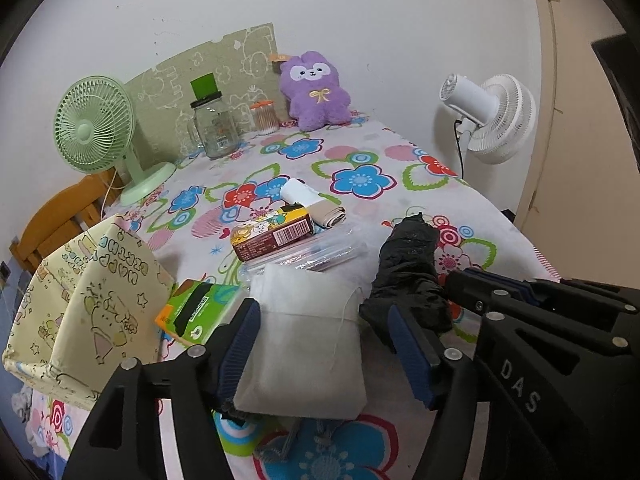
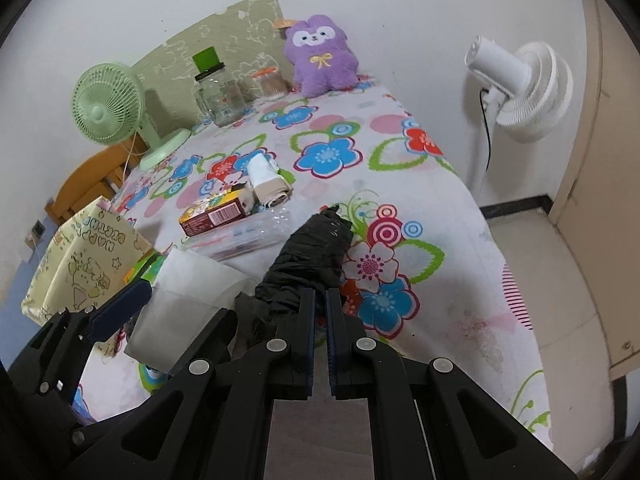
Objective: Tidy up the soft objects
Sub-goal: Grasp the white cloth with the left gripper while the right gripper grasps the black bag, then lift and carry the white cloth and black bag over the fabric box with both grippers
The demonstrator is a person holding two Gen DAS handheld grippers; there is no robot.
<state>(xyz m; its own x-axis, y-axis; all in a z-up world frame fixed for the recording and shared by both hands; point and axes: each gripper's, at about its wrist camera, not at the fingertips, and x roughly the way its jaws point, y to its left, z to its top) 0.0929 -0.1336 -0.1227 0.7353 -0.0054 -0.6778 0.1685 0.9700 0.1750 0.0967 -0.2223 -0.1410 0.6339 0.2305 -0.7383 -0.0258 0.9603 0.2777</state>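
A white cloth pouch (image 1: 304, 340) lies flat at the near end of the flowered tablecloth (image 1: 360, 180). My left gripper (image 1: 322, 310) is open and straddles the pouch; its left pad is against the pouch's edge and its right pad stands clear. A crumpled black bundle (image 1: 408, 264) lies just right of the pouch. My right gripper (image 2: 319, 294) is shut, its tips at the near end of the black bundle (image 2: 316, 244); whether they pinch it is hidden. A purple plush toy (image 1: 316, 92) leans on the far wall. A rolled beige and white cloth (image 1: 316, 200) lies mid-table.
A yellow printed fabric box (image 1: 80, 308) stands at the left, beside a green tissue pack (image 1: 196, 312). A snack box (image 1: 272, 236) and a clear plastic pack (image 1: 308, 256) lie beyond the pouch. At the back are a green fan (image 1: 96, 128), a glass jar (image 1: 214, 128) and a white fan (image 1: 496, 116).
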